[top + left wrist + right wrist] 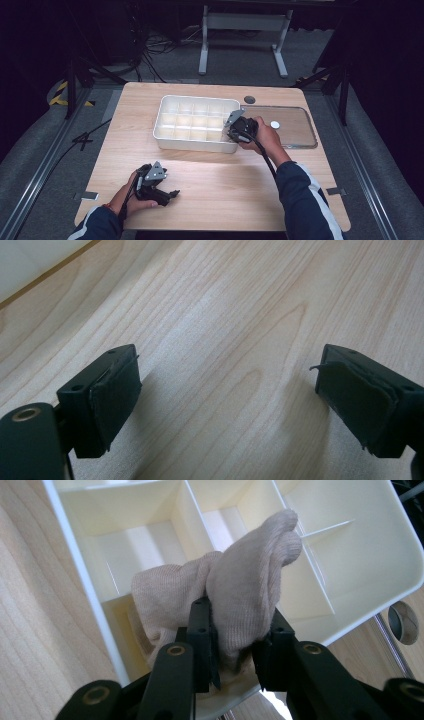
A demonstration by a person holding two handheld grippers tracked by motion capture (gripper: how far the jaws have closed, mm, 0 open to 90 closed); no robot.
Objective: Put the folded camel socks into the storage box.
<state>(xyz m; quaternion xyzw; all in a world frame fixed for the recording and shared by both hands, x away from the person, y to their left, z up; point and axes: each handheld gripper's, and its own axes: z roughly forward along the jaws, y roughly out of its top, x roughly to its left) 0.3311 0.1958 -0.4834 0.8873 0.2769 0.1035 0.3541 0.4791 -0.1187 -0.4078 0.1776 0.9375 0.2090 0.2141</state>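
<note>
Right gripper (pixel 235 667): clamped on sock (pixel 240 595), above tray (pixel 75 575) corner cell.
Sock: soft, light, floppy; best pinched mid-bunch.
Left gripper (pixel 225 400): jaws wide, empty, on table (pixel 225 315).

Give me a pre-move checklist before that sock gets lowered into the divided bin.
1. Right gripper clamped on the sock: ok.
2. Sock over the white divided bin: ok.
3. Compartment under the sock free of other items: cannot tell, the sock hides much of it.
4. Left gripper open, holding nothing, over bare table: ok.
5. Clear lid lying beside the bin, not over it: ok.
</note>
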